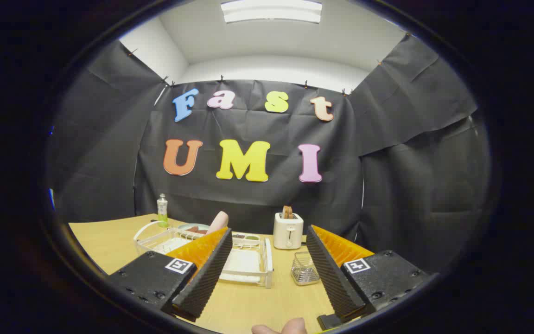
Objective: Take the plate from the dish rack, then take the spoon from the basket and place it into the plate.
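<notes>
Gripper [267,273] held level above table [109,246], jaws spread wide, holding nothing. Dish rack [248,264] lower left of center, partly behind left finger; plate [193,228] at its back. Basket [305,269] between fingers. Fingertip [280,328] at bottom.

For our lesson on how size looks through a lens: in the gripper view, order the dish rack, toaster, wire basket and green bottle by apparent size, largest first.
1. dish rack, partly hidden by one of the open fingers
2. toaster
3. wire basket, close to the toaster in look and nearer the camera, so this order is unsure
4. green bottle, farthest back
</notes>
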